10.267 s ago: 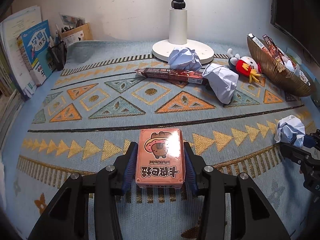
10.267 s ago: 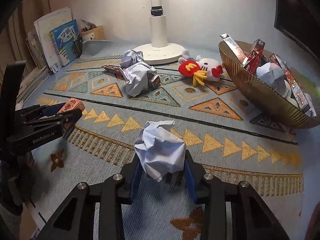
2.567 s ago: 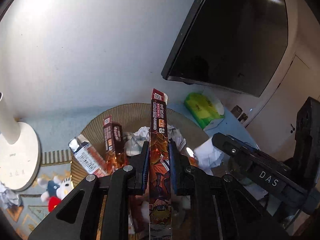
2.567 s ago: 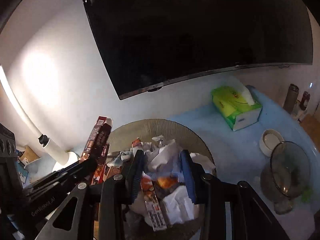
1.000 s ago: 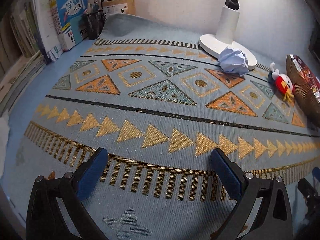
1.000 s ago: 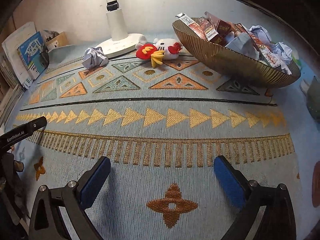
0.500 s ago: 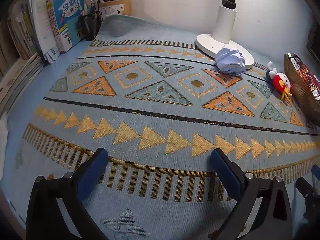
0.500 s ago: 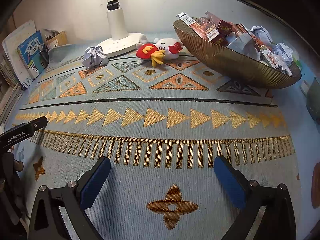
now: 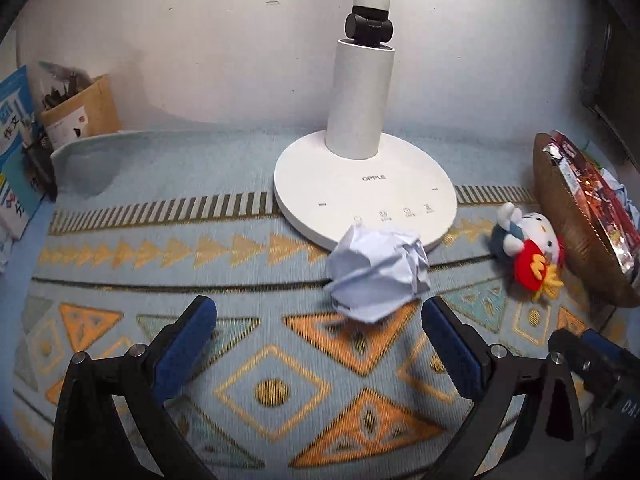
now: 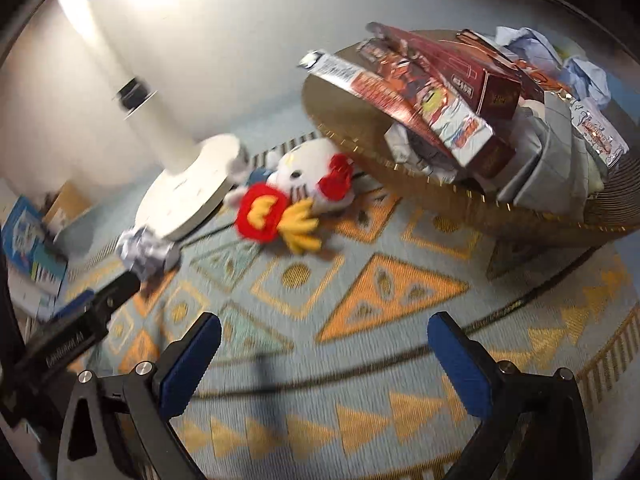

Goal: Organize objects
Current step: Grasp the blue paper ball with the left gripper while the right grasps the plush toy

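Observation:
A crumpled ball of white paper (image 9: 376, 274) lies on the patterned mat against the lamp base, just ahead of my left gripper (image 9: 320, 336), which stands open and empty. A white plush toy with red bows (image 10: 298, 200) lies on the mat beside the golden basket (image 10: 400, 160); it also shows in the left wrist view as the plush toy (image 9: 528, 244). My right gripper (image 10: 324, 352) is open and empty, a short way in front of the plush toy. The paper ball (image 10: 146, 250) sits left of it. The basket (image 9: 568, 236) holds snack boxes and crumpled paper.
A white lamp base (image 9: 364, 192) with its post stands at the back near the wall. Books (image 9: 16, 152) and a cardboard holder (image 9: 80, 112) stand at the back left. The left gripper's body (image 10: 76, 336) shows at the right wrist view's left edge.
Both grippers have moved forward across the mat. The left one has closed in on the paper ball, the right one on the plush toy. Both stay open.

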The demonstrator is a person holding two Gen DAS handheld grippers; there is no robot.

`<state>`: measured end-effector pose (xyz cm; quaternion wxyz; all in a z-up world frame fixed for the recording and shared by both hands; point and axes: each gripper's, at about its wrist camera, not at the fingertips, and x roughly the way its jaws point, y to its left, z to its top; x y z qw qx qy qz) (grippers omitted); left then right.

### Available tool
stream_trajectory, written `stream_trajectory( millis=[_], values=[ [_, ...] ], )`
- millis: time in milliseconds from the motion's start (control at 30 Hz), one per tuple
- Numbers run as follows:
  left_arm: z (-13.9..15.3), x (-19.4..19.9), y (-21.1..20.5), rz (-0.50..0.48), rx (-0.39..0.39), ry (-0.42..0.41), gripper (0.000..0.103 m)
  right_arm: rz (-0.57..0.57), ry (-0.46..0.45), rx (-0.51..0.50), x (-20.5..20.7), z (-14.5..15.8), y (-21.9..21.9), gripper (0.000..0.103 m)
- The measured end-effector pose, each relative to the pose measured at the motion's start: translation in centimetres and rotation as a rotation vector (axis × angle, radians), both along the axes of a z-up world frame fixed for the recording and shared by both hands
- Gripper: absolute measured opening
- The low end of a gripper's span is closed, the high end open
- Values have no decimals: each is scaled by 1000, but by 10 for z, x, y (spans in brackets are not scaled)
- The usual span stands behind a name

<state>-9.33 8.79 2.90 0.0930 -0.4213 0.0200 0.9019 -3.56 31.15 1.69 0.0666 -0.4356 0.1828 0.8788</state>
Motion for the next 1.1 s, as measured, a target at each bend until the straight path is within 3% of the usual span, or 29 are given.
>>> stream_trajectory(
  millis=[267, 433, 533, 567, 600, 633, 667, 767, 900, 1100],
  values=[
    [-2, -7, 9, -5, -8, 32, 102, -117, 32, 5, -42, -1, -8, 103],
    [-2, -9, 5, -1, 15, 29, 102, -152, 36, 14, -54, -1, -10, 103],
    [0, -5, 7, 0, -9, 51, 102, -151, 21, 41, -62, -1, -14, 102],
    [0, -6, 9, -6, -20, 59, 100, -149, 22, 50, -63, -1, -16, 99],
    [0, -6, 11, -16, -25, 66, 88, -131, 30, 53, -64, 0, -19, 90],
    [-1, -5, 11, -42, -9, 67, 83, -100, 42, 54, -63, 1, -22, 82],
    [0, -4, 12, -64, 4, 72, 72, -65, 49, 58, -63, 1, -27, 64],
    [2, 2, 14, -101, 20, 96, 46, -33, 39, 98, -62, 2, -37, 56],
    [4, 6, 11, -94, 26, 112, 43, 72, 77, -4, -51, 7, -37, 53],
    [13, 25, -1, -95, 86, 129, 43, 179, 72, -29, -1, 12, -35, 53]
  ],
)
